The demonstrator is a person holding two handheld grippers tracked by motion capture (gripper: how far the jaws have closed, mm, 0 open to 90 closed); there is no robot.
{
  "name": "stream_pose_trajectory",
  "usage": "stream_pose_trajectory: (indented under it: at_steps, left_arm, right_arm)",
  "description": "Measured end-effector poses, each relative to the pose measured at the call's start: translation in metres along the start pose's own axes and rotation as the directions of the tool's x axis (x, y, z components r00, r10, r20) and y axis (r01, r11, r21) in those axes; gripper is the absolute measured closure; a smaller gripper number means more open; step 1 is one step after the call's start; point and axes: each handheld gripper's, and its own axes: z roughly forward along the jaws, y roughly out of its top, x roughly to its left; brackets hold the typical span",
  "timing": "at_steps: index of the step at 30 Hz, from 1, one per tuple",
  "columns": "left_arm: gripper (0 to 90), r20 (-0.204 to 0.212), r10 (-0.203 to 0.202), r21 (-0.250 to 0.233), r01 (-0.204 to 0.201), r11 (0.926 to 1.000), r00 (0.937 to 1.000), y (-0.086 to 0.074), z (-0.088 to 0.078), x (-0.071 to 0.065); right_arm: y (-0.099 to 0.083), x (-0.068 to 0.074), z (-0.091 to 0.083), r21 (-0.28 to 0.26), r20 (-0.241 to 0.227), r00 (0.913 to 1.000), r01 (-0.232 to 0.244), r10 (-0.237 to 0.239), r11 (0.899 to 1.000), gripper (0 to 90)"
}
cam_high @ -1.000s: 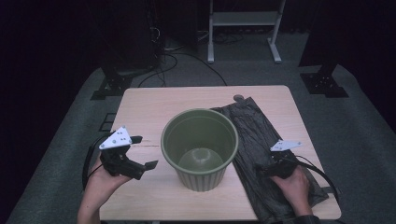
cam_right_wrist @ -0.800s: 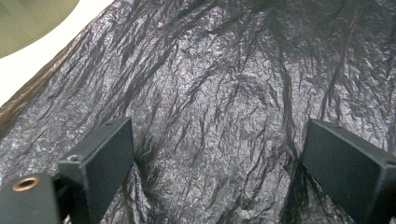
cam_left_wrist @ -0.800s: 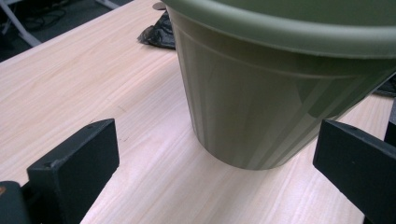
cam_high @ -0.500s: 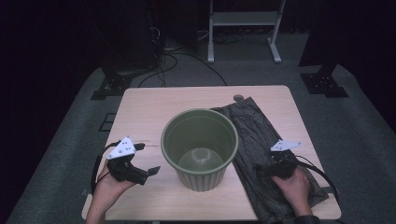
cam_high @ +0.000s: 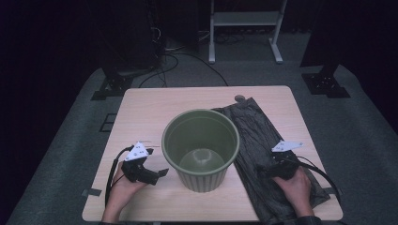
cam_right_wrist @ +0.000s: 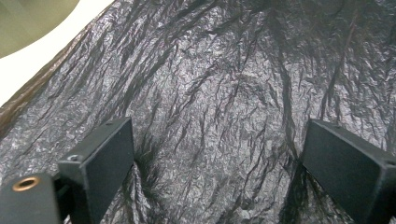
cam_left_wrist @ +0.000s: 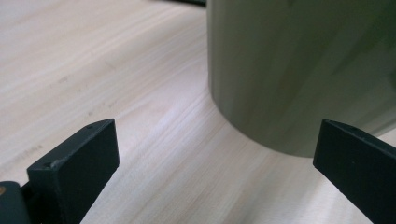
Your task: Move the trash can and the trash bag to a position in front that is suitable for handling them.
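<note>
An olive-green plastic bin (cam_high: 200, 149) stands upright and empty in the middle of the wooden table (cam_high: 150, 112). Flat on the table to its right lies a crumpled black plastic bag (cam_high: 256, 124). My left gripper (cam_high: 158, 174) is open, low at the bin's left side, jaws pointing at its base. In the left gripper view the bin wall (cam_left_wrist: 299, 70) stands just beyond the wide-apart jaws of my left gripper (cam_left_wrist: 217, 163). My right gripper (cam_high: 262, 169) rests on the bag, open. In the right gripper view its jaws press down on the wrinkled bag (cam_right_wrist: 219, 88), my right gripper (cam_right_wrist: 217, 168) holding nothing.
A small dark disc (cam_high: 240, 98) lies at the bag's far end. Bare tabletop stretches behind and left of the bin. Off the table, on grey carpet, stand black stand bases (cam_high: 112, 86), cables and a white frame (cam_high: 244, 28).
My left gripper has slid toward the near edge and rightward, closer to the bin's base. The right gripper, bin and bag have stayed put.
</note>
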Motion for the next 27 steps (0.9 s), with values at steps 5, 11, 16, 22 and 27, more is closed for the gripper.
stream_pose_trajectory:
  at_steps: [5,11,16,22,27]
  left_arm:
    - [0.0,-0.009,-0.013,0.032,0.013,0.9994,0.9999,-0.01,0.013,0.003]
    - [0.0,-0.028,-0.001,0.07,0.003,0.9975,0.9996,-0.017,0.021,0.004]
    - [0.0,-0.032,-0.003,0.088,0.005,0.9961,0.9995,-0.022,0.025,0.005]
    - [0.0,-0.032,0.007,0.137,-0.003,0.9906,0.9995,-0.024,0.03,0.005]
    - [0.0,-0.036,0.019,0.159,-0.013,0.9872,0.9992,-0.024,0.032,0.003]
  right_arm:
    - [0.0,0.0,0.0,0.0,0.0,1.0,0.0,0.0,1.0,7.8]
    - [0.0,0.0,0.0,0.0,0.0,1.0,0.0,0.0,1.0,7.8]
    - [0.0,0.0,0.0,0.0,0.0,1.0,0.0,0.0,1.0,7.8]
    - [0.0,0.0,0.0,0.0,0.0,1.0,0.0,0.0,1.0,7.9]
    - [0.0,0.0,0.0,0.0,0.0,1.0,-0.001,0.001,1.0,7.8]
